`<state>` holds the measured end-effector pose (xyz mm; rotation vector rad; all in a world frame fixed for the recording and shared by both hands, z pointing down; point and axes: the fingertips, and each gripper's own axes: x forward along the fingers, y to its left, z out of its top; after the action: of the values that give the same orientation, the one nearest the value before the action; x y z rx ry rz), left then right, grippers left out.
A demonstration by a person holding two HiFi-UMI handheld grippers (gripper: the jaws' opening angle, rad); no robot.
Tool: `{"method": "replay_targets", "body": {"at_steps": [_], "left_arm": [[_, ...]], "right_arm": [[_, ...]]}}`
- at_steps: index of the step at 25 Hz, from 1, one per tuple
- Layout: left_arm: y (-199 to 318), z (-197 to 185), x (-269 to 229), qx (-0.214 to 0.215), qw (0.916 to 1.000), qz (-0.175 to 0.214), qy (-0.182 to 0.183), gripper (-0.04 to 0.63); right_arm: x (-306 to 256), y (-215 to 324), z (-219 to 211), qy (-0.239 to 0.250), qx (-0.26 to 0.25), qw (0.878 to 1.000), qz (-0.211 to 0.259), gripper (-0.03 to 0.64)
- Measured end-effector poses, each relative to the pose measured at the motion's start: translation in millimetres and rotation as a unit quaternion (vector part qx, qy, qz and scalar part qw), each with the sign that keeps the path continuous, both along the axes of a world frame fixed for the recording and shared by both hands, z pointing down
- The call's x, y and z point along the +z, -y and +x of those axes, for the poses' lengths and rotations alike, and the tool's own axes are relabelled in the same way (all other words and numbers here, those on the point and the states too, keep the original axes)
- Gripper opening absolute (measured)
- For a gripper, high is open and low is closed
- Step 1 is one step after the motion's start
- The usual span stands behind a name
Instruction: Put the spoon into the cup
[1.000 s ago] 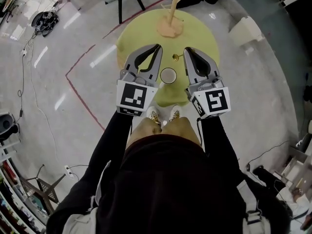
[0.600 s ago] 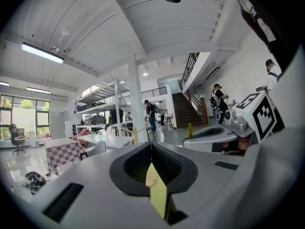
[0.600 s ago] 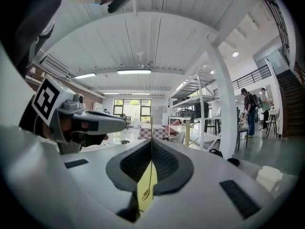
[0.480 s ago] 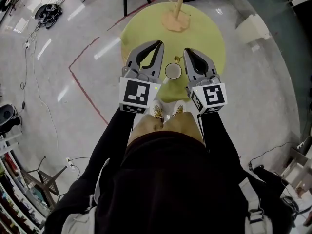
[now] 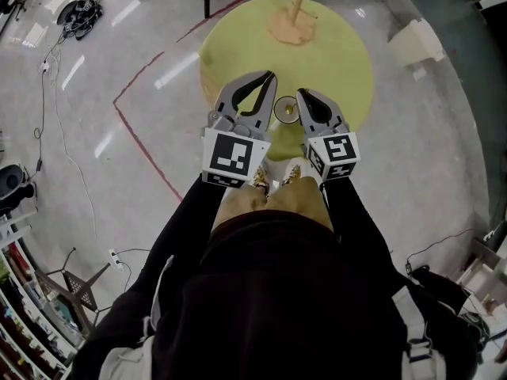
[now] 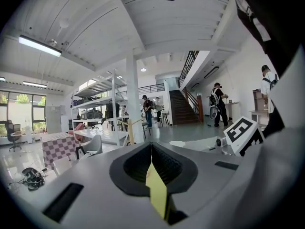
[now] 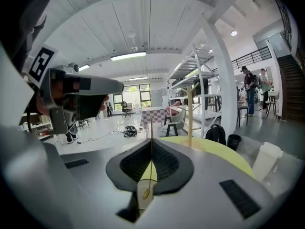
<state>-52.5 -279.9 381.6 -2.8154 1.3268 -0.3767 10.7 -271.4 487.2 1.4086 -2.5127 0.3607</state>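
Right gripper view: the right hand-held gripper [image 7: 151,140] has its jaws together, clamped on the thin gold-coloured metal spoon [image 7: 150,166]. The spoon stands nearly upright in the slot, its handle rising above the tips and its small bowl hanging low. A pale shape beneath the bowl may be the cup's rim, but this view is too poor to confirm it. In the head view the small white round cup [image 5: 283,111] stands on the round yellow-green bench [image 5: 333,46], between the two grippers and close to the right hand-held gripper [image 5: 301,93]. The light wooden stand [image 5: 295,22] sits well apart at the far edge. The left hand-held gripper [image 5: 269,77] is closed with nothing in it; its own view shows the tips [image 6: 151,144] meeting. Assessment: the spoon is likely light, stiff and smooth, so it may pivot or slip in the pads. The hold is best kept on the thin handle, bowl lowermost. The cup looks light and could tip if nudged.
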Motion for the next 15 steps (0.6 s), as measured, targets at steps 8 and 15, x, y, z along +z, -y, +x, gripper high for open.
{"method": "replay_targets", "body": {"at_steps": [8,15], "left_arm": [[1.7,0.7,6.1,0.004,0.9999,-0.003,0.009,0.020],[4.9,3.5,12.0,0.008,0.9998,-0.013,0.013,0.020]], "right_arm": [[43.4,-13.1,5.9,-0.024,-0.002,0.998,-0.053,0.028],[67.5,-17.7,15.8,-0.049,0.012,0.995,-0.082,0.028]]}}
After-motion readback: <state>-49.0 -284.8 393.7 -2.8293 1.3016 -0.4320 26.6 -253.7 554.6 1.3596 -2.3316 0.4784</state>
